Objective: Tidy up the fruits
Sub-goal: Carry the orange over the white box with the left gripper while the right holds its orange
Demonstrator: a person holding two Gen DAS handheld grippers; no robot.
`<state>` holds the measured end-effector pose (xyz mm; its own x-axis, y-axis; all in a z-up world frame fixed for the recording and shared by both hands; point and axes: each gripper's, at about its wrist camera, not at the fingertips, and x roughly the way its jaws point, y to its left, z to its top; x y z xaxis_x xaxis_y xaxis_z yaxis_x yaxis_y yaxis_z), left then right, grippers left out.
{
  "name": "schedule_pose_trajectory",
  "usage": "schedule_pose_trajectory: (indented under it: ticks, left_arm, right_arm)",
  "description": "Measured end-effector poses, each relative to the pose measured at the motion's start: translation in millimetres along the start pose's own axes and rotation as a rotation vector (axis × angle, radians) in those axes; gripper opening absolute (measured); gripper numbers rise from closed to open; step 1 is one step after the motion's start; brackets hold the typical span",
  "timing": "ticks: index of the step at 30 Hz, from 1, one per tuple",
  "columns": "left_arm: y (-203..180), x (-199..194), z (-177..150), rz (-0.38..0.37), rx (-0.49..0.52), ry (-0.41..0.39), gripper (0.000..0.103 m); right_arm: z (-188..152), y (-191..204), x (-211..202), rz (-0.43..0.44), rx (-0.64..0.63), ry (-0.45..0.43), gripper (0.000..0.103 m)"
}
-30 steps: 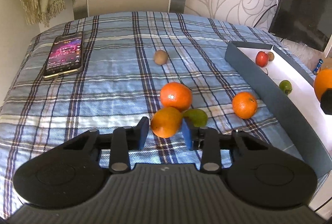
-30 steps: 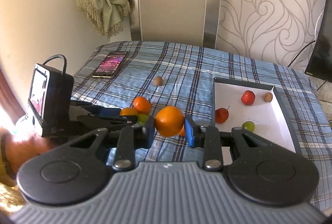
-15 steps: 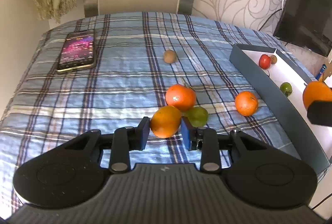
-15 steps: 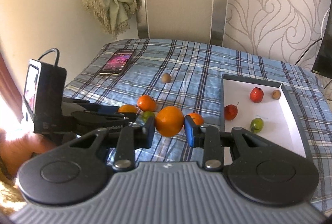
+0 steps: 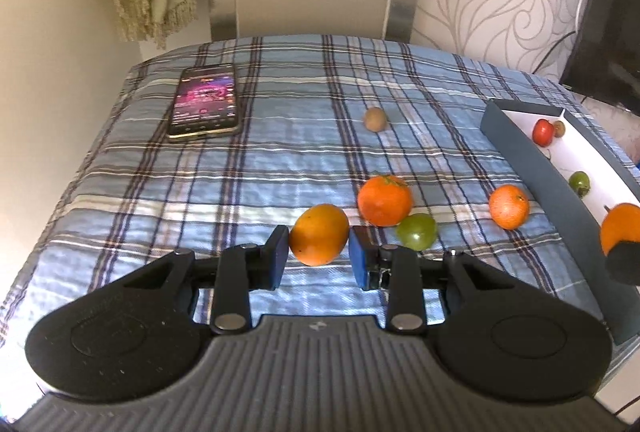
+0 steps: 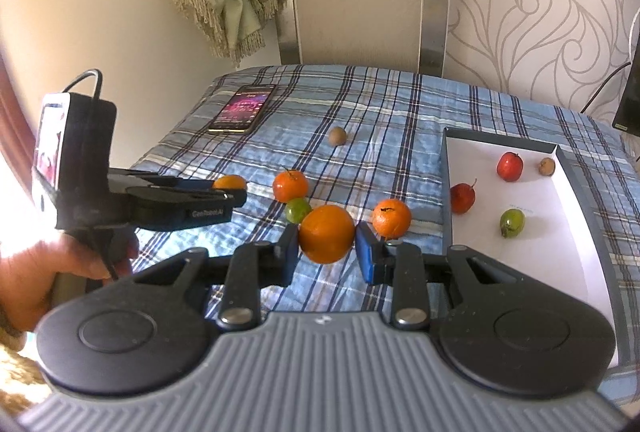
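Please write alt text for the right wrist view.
The right gripper holds an orange between its fingers above a plaid cloth. Right, a white tray holds four small fruits; left, the left gripper holds another orange.

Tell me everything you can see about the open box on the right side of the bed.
The shallow rectangular box has dark grey walls and a white floor, and looks like cardboard. It lies flat and open on the blue plaid bedspread. Inside, apart from each other, sit two red fruits, a green fruit and a small brown fruit. Neither gripper touches it.
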<state>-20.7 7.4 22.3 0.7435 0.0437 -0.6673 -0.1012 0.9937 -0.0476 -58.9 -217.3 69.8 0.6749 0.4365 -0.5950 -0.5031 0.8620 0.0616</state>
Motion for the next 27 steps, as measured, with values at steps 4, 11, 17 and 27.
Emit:
schedule_pose_trajectory:
  ticks: [4, 11, 17, 27]
  left_arm:
    - [3, -2, 1, 0.010, -0.013, -0.005, 0.038]
    - [-1, -6, 5, 0.016, -0.007, -0.018, 0.038]
    - [-8, -8, 10, 0.009, 0.010, -0.026, 0.038]
    - [-24, -12, 16, -0.008, 0.046, -0.038, 0.038]
  right_arm:
    - [-3, 0, -3, 0.001, 0.004, 0.002, 0.033]
    - [-6, -2, -7, -0.003, 0.018, 0.001, 0.033]
    - [-7, -6, -12, -0.013, 0.034, -0.011, 0.033]
    - [-8, -10, -19, -0.027, 0.058, -0.027, 0.033]
